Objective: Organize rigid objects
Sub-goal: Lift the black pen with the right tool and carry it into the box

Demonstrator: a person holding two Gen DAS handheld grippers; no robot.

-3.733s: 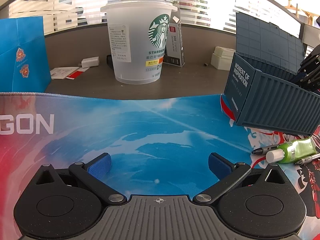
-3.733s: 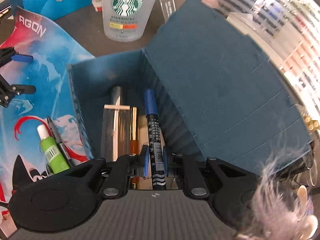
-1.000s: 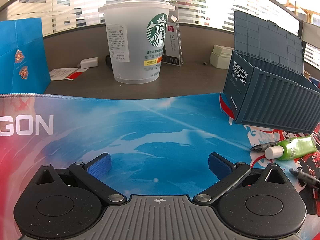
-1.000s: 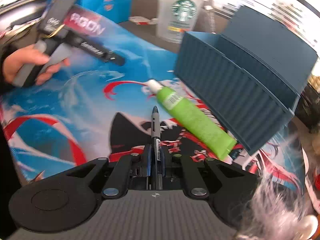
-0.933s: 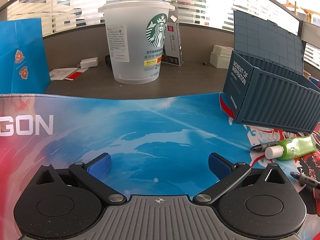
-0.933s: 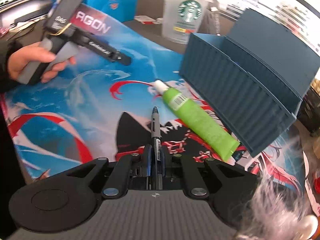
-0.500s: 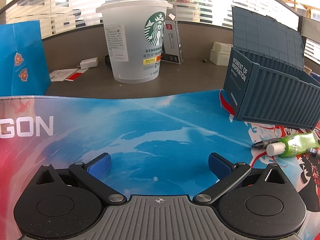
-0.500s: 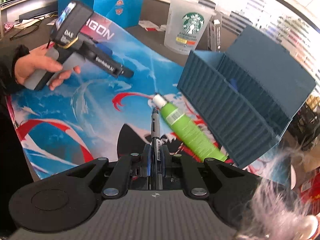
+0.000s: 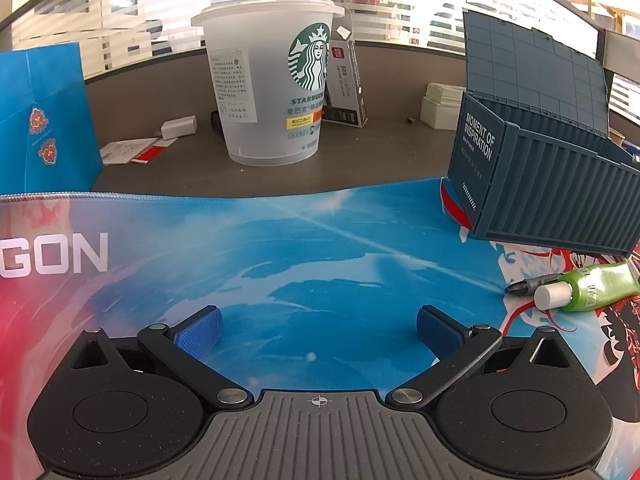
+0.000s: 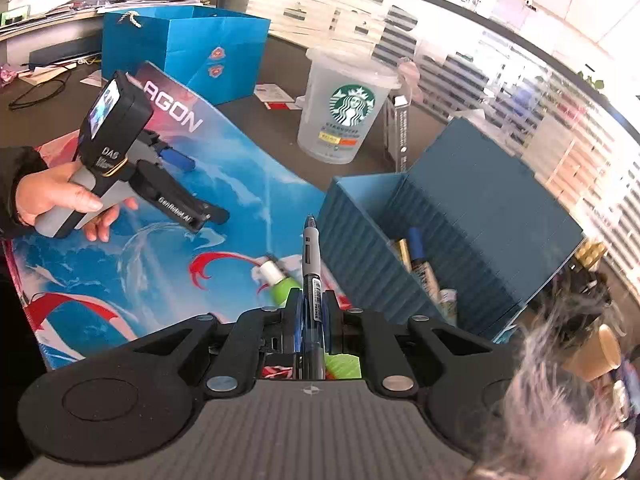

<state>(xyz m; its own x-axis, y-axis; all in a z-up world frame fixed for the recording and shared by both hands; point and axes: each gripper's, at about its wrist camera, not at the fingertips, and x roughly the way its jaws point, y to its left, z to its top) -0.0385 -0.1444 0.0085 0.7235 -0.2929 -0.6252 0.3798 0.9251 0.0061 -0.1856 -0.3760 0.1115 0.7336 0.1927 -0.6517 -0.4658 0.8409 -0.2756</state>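
Observation:
My right gripper (image 10: 311,312) is shut on a grey pen (image 10: 310,258), held up in the air with its tip pointing away from me. Just right of it stands the dark blue container box (image 10: 404,248) with its lid up; a blue marker (image 10: 418,246) and other pens lie inside. A green tube (image 10: 280,282) with a white cap lies on the mat below the pen. In the left wrist view my left gripper (image 9: 318,326) stands open over the blue mat, with the box (image 9: 548,204), the green tube (image 9: 588,290) and a dark pen (image 9: 532,285) at the right.
A large translucent Starbucks cup (image 9: 276,84) stands behind the mat (image 9: 280,248), with a blue paper bag (image 9: 44,120) at the left and small white boxes (image 9: 440,106) at the back. A hand (image 10: 56,196) holds the left gripper. Paper cups (image 10: 600,352) sit beside the box.
My right gripper has risen with the grey pen in it, so the box's inside now shows. The left gripper has stayed where it was, still open.

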